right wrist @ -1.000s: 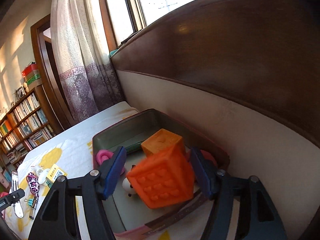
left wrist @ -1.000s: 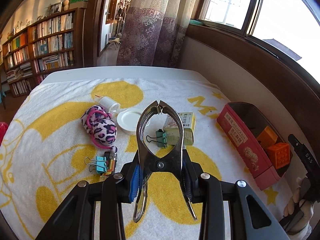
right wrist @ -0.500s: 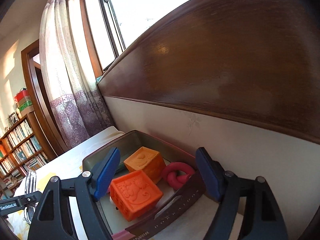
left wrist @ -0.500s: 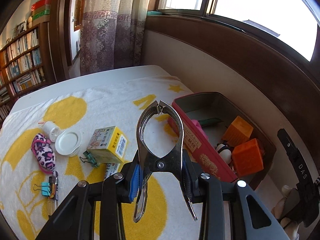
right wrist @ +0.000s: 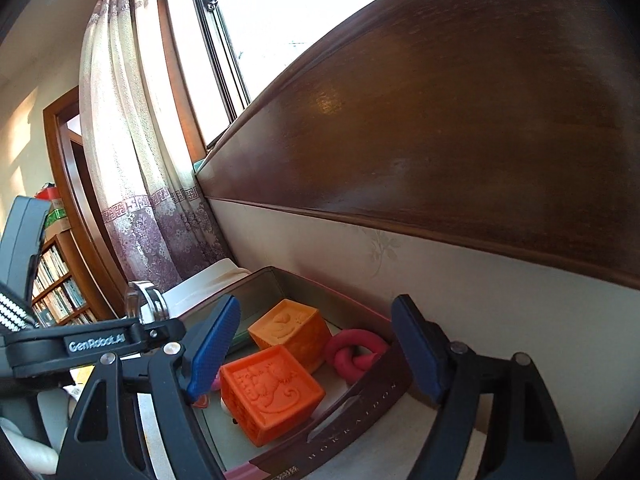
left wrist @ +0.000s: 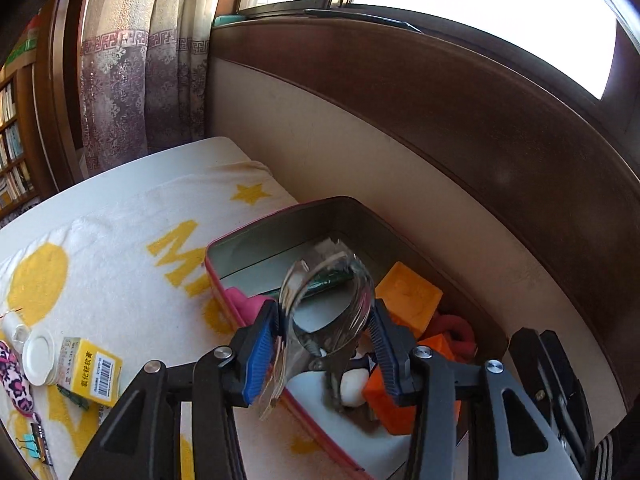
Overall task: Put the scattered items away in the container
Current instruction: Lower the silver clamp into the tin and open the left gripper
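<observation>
A red tin box point(left wrist: 224, 280) stands on the yellow-and-white towel by the wall. My left gripper point(left wrist: 324, 312) hangs over its middle and its jaws are opening. A shiny metal clamp point(left wrist: 332, 300), blurred, is slipping down between the blue pads point(left wrist: 262, 344). From the right wrist view the clamp point(right wrist: 144, 300) shows above the left gripper's arm. My right gripper point(right wrist: 316, 306) stands open over the box's near end point(right wrist: 360, 404), gripping nothing. Inside lie an orange cube point(right wrist: 272, 392), a lighter orange cube point(right wrist: 288, 332) and a pink knotted ring point(right wrist: 352, 356).
On the towel to the left lie a yellow carton point(left wrist: 90, 372), a white lid point(left wrist: 38, 356), a leopard-print pouch point(left wrist: 12, 376) and a binder clip point(left wrist: 30, 440). A wood-panelled wall point(left wrist: 440, 140) runs close behind the box. A curtain point(left wrist: 140, 80) hangs at the back.
My left gripper swung right from over the towel to above the box, and its jaws widened around the clamp. The right gripper let the orange cube drop into the box and drew back.
</observation>
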A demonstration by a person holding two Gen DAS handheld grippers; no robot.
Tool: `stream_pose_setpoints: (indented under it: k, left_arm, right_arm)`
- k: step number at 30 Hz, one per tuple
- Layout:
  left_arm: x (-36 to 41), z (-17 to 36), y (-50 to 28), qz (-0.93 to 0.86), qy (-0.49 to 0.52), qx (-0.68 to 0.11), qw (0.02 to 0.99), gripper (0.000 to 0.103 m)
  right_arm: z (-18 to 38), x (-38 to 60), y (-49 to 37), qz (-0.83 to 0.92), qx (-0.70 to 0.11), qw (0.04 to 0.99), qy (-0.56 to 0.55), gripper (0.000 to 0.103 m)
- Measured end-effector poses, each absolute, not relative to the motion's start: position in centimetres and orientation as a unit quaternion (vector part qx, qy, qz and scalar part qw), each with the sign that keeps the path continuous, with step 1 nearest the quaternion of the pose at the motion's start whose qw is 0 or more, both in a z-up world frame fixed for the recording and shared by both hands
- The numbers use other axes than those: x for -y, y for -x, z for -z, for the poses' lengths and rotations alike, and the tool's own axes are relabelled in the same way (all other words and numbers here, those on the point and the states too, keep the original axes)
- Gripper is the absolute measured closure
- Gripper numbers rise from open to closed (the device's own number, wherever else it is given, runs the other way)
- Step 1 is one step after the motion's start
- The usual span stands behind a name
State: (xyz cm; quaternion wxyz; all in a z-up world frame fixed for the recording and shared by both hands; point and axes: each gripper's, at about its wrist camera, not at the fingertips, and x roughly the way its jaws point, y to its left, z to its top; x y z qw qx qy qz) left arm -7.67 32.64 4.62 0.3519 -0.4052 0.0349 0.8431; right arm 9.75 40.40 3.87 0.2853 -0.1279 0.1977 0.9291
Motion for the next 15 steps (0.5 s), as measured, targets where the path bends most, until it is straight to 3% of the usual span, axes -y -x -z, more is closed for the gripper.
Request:
stream_pose_setpoints:
  k: [15]
  left_arm:
    - [-29.4, -3.4, 9.2, -0.851, 0.427, -0.005, 0.306, 0.054]
  right_arm:
    - [-3.8, -40.3, -9.6, -0.929, -0.196, 0.283, 0.133, 0.022]
